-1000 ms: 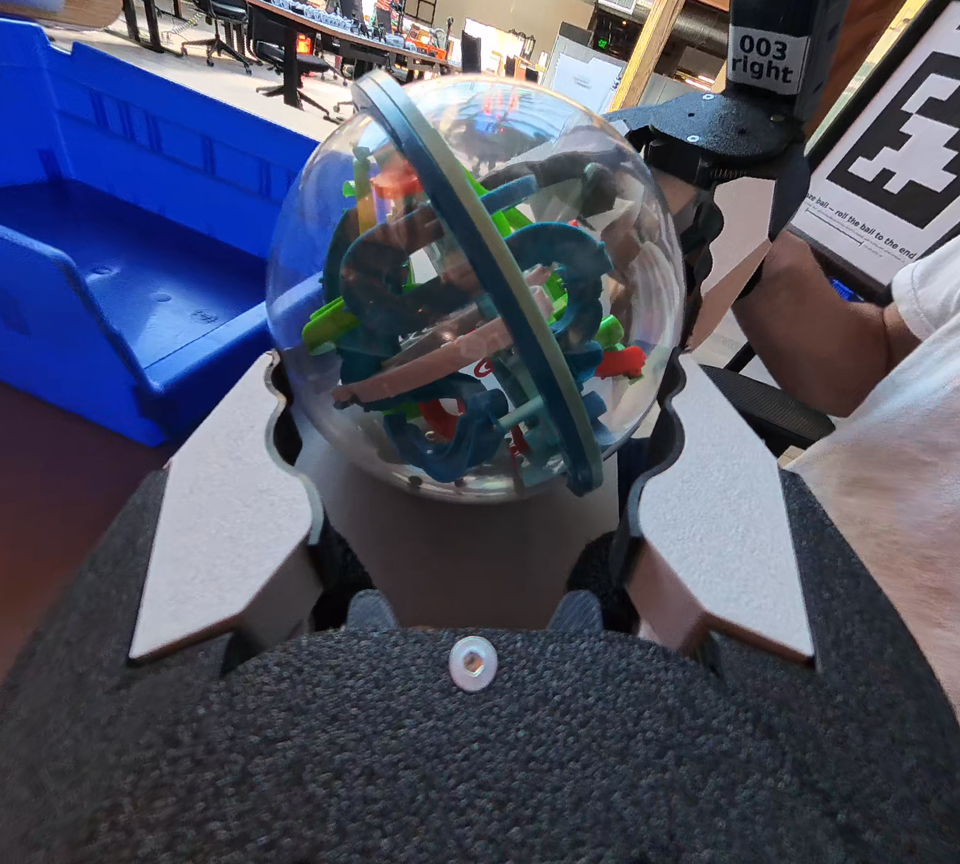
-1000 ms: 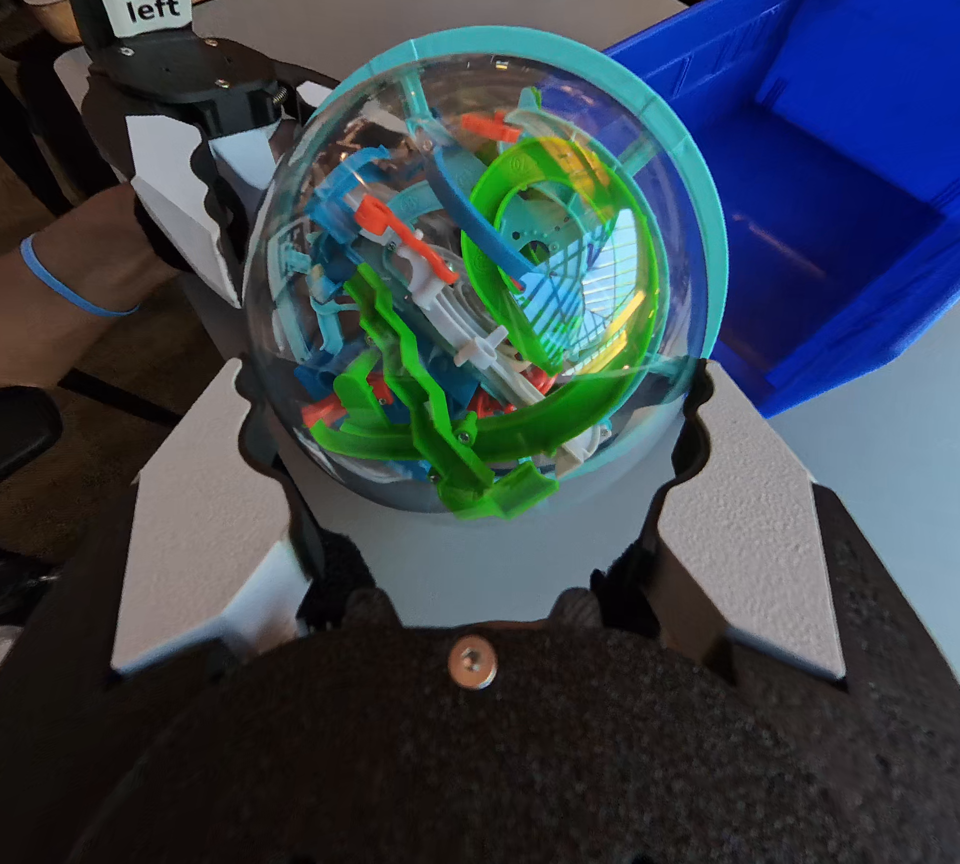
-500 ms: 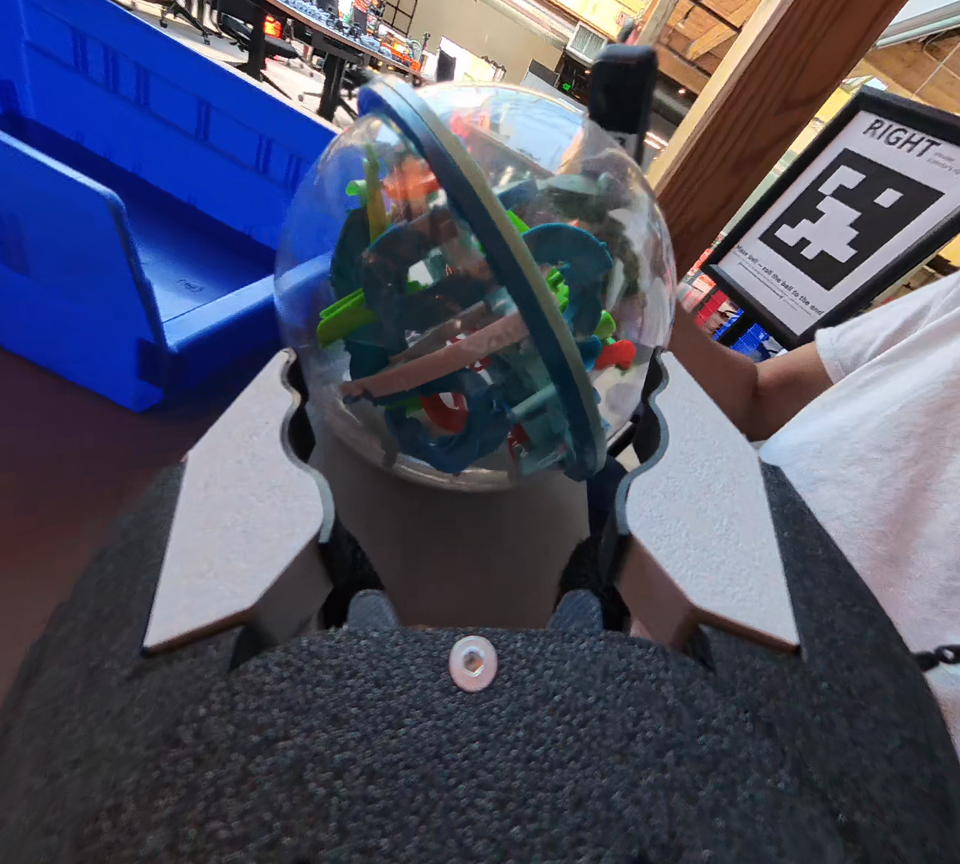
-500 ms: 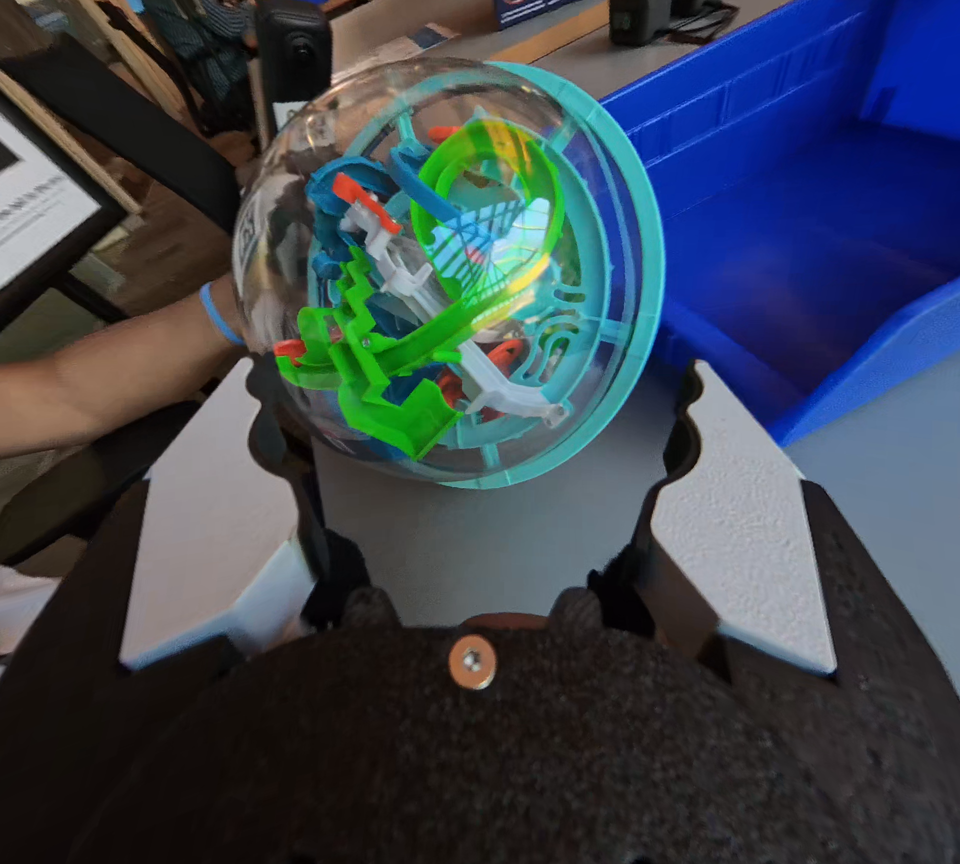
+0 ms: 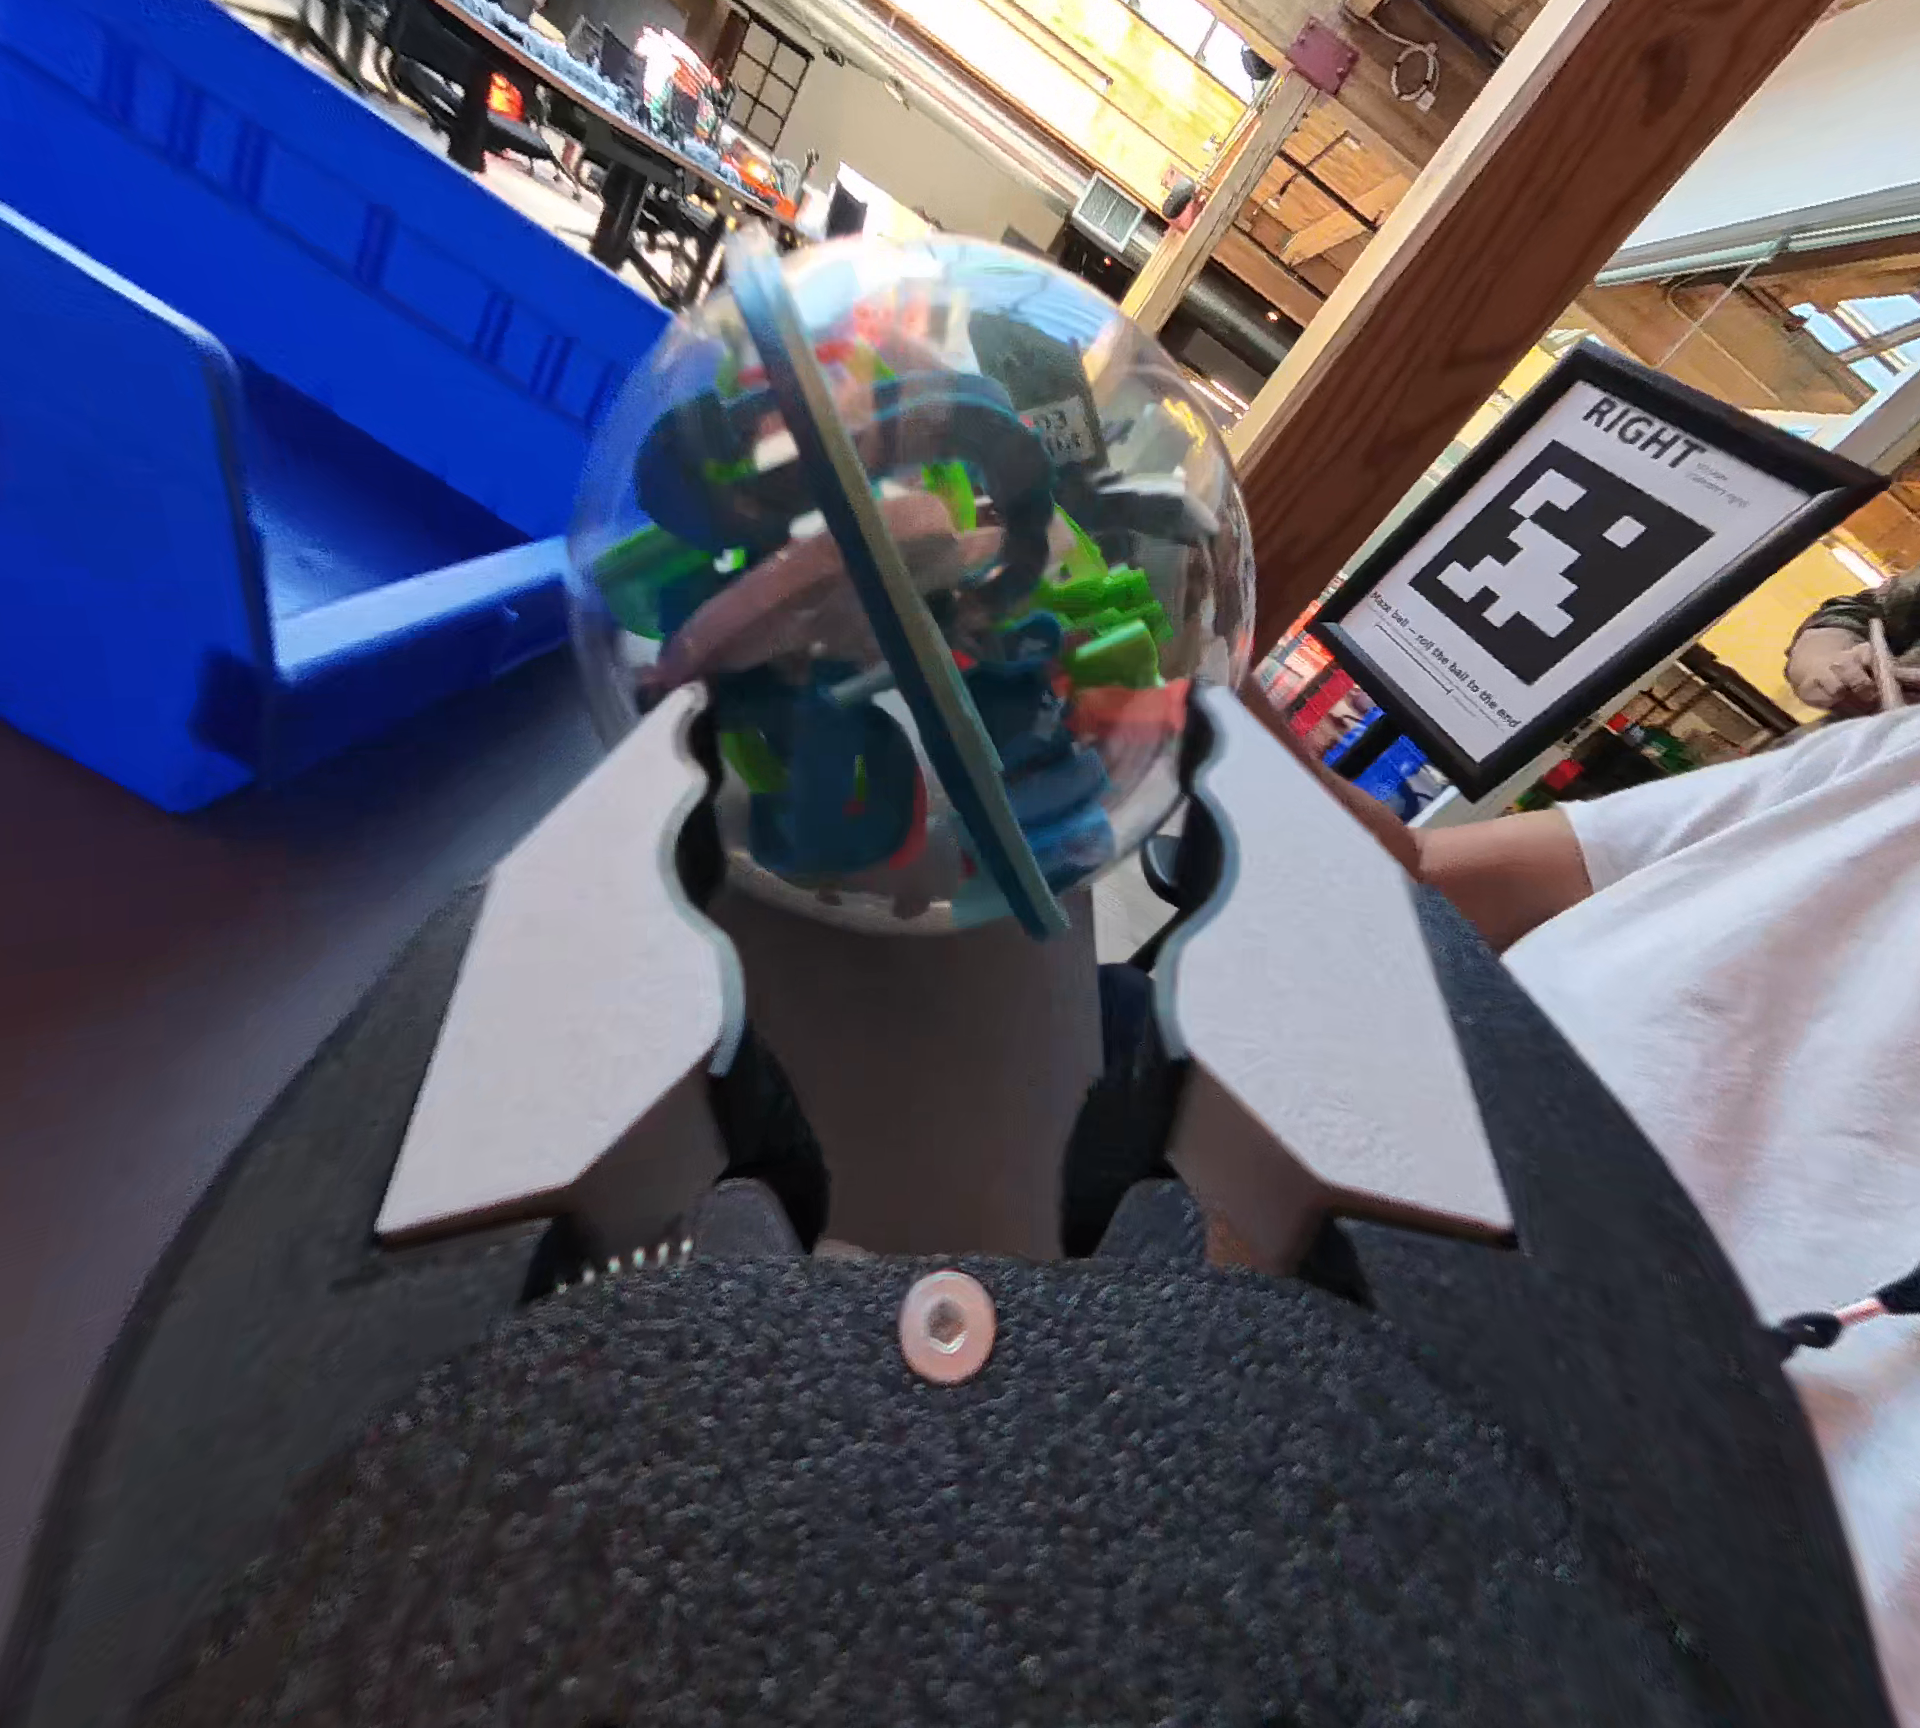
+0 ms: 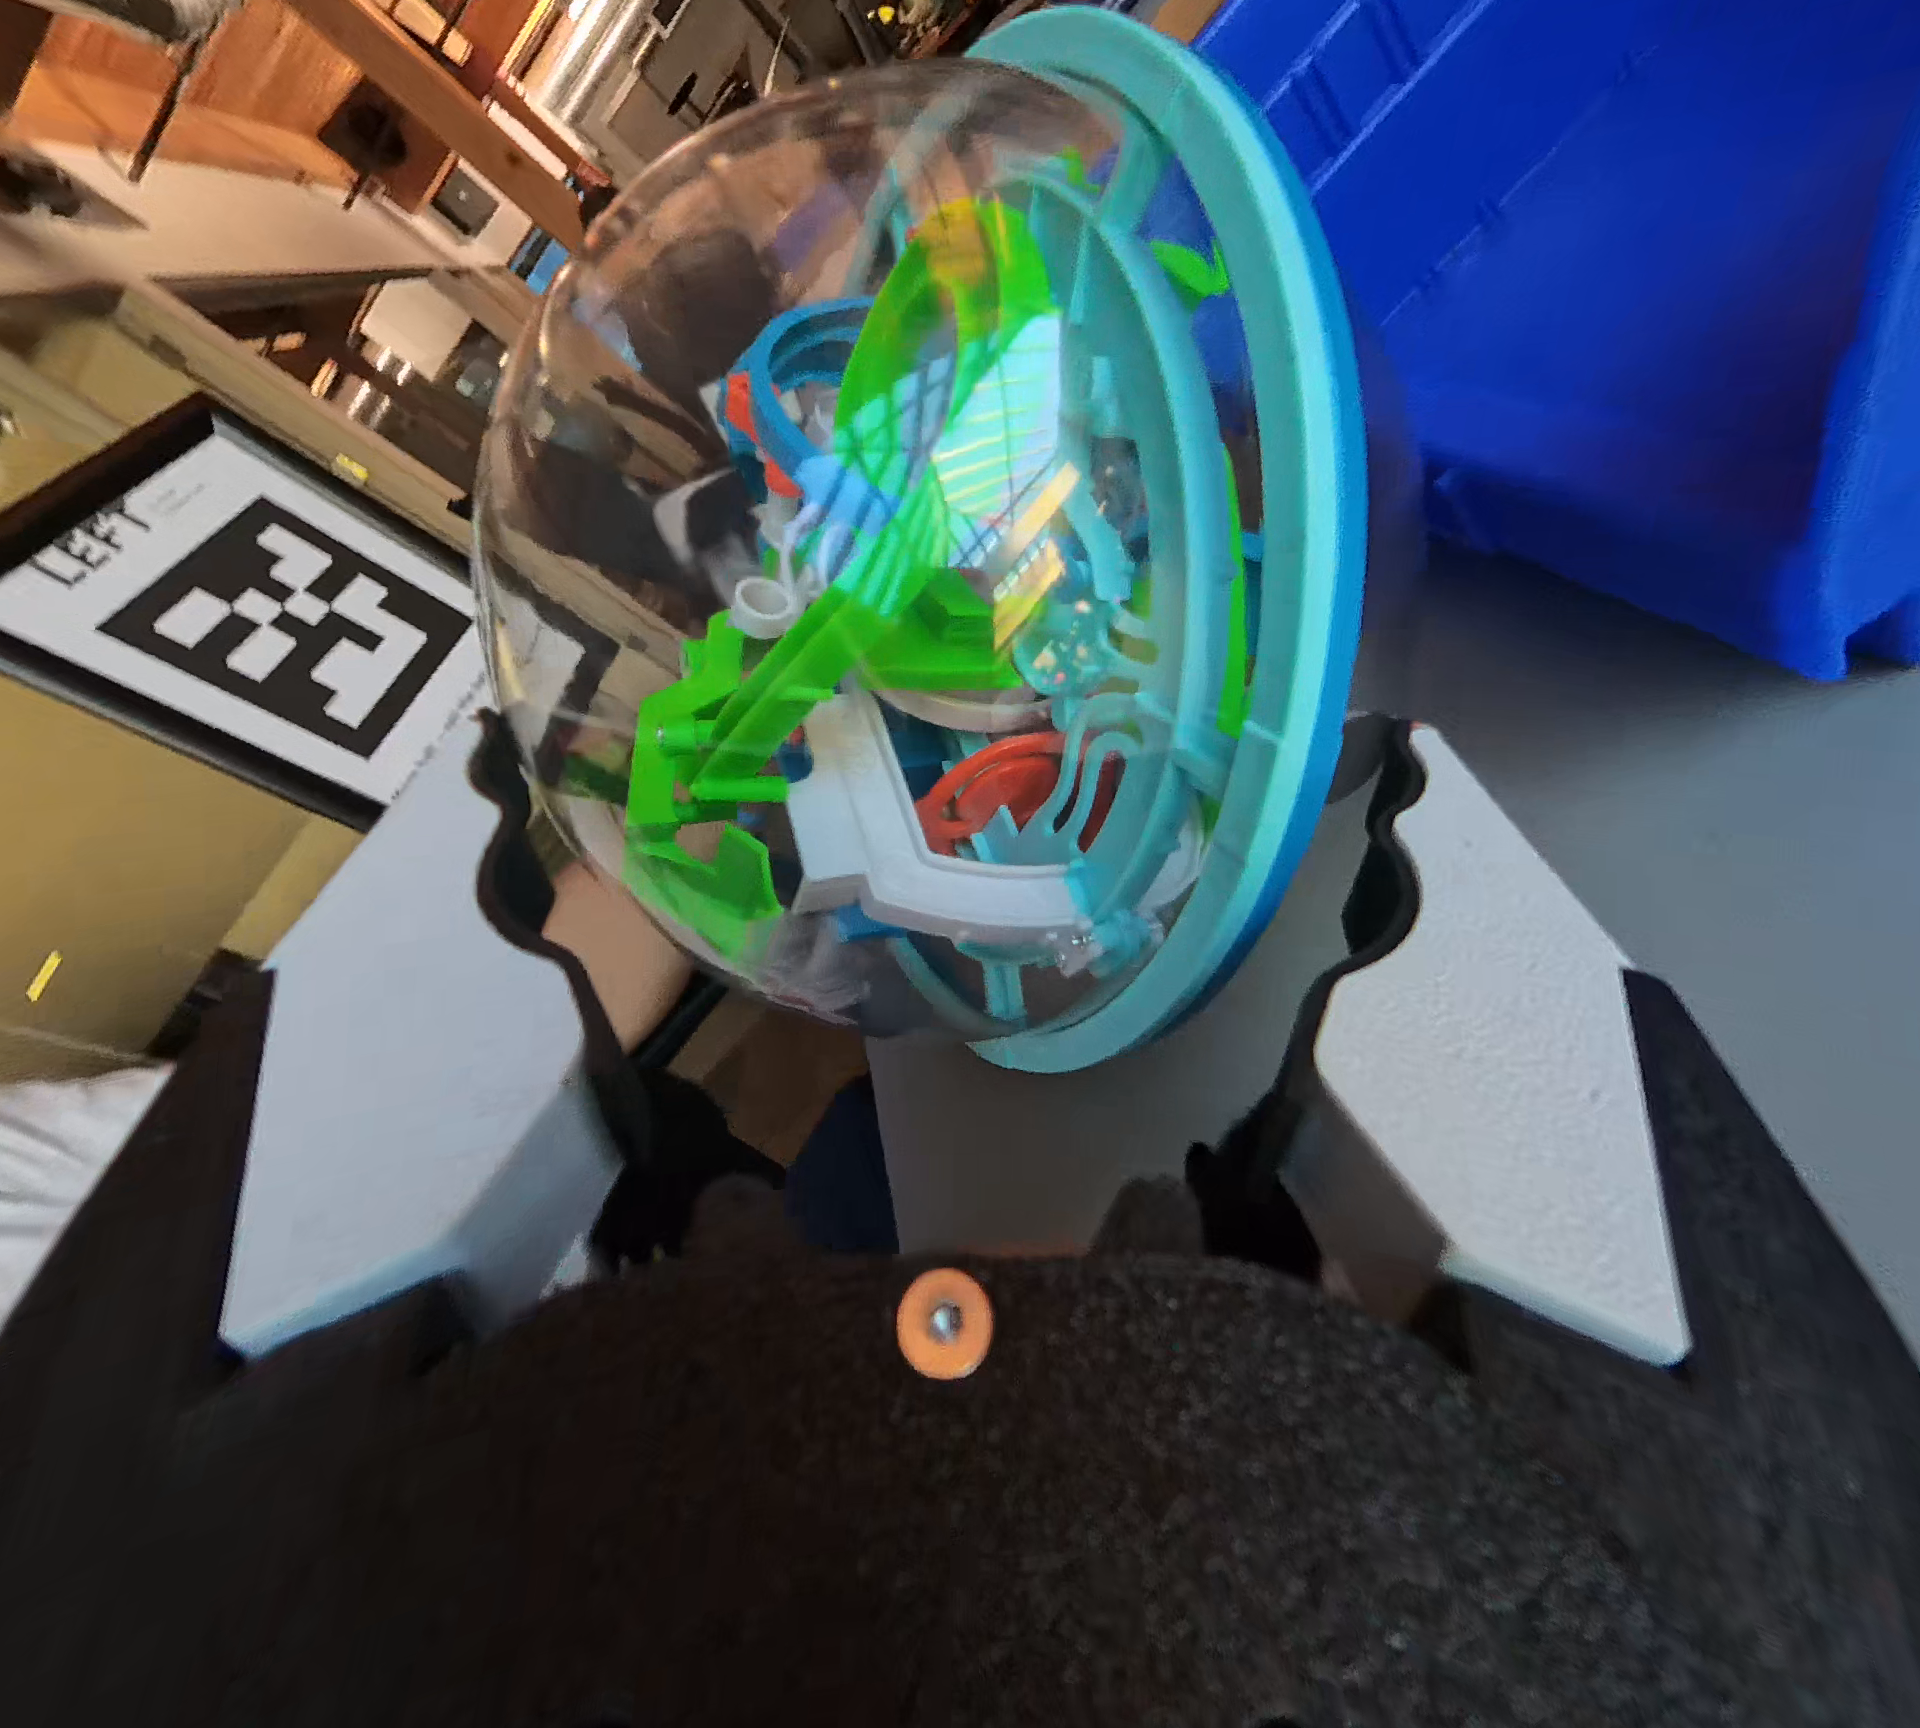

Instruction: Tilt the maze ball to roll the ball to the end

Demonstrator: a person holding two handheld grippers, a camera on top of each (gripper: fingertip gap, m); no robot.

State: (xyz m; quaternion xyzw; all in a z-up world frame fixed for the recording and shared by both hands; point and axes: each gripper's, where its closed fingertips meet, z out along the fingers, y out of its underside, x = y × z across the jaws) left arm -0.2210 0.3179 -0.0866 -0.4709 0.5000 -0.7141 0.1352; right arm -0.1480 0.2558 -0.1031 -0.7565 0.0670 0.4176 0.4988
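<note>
The maze ball (image 5: 914, 577) is a clear sphere with a teal ring and green, blue and orange tracks inside. It is off the table, between my two grippers, which meet it from opposite sides. My left gripper (image 5: 940, 722) has its fingertips (image 5: 665, 743) pressed against the ball's lower near cap. In the right wrist view the ball (image 6: 914, 556) sits with its ring to the right. My right gripper (image 6: 940, 743) spans it widely, with one pad on the clear shell and the other at the ring. I cannot make out the small ball inside.
A blue bin (image 5: 260, 390) stands on the table to the left; in the right wrist view the bin (image 6: 1662, 276) is at the right. A framed marker sign (image 5: 1558, 556) and a wooden post (image 5: 1507, 224) stand to the right. Another sign (image 6: 239, 618) is at the left. A person's white shirt (image 5: 1714, 1055) is close.
Both grippers have tilted and turned the ball, so its ring now faces more edge-on. My left fingers have drawn much closer together on the ball. My right fingers have kept their wide span.
</note>
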